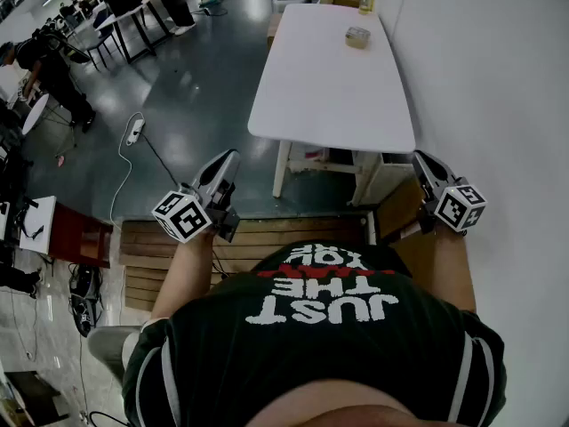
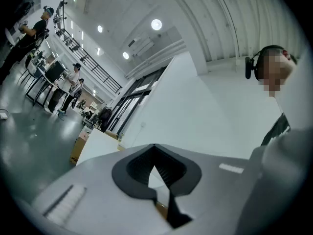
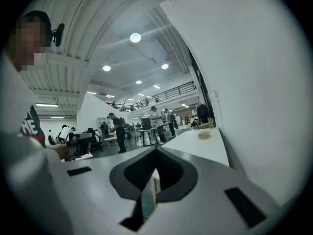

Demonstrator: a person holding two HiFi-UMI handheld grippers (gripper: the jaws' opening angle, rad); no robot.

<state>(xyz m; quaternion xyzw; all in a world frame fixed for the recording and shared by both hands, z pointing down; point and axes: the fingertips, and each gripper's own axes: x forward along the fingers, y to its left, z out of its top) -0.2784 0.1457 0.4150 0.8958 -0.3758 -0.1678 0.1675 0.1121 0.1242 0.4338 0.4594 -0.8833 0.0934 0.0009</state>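
Hovering closed and empty, the left tool [image 1: 233,156] and right tool [image 1: 418,157] point toward the white tabletop [image 1: 329,96] ahead, both apart from it; a small container [image 1: 357,36] sits near its far end

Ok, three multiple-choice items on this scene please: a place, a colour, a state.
1. Where is the small container? A. on the floor B. far part of the white table C. in a gripper
2. What colour is the table top? A. white B. red C. black
3. How do the left gripper and right gripper stand? A. both wide open B. both shut, empty C. one grips a cup
Answers: 1 B, it lies far up the table. 2 A, white top. 3 B, each gripper view shows tips together, nothing between.
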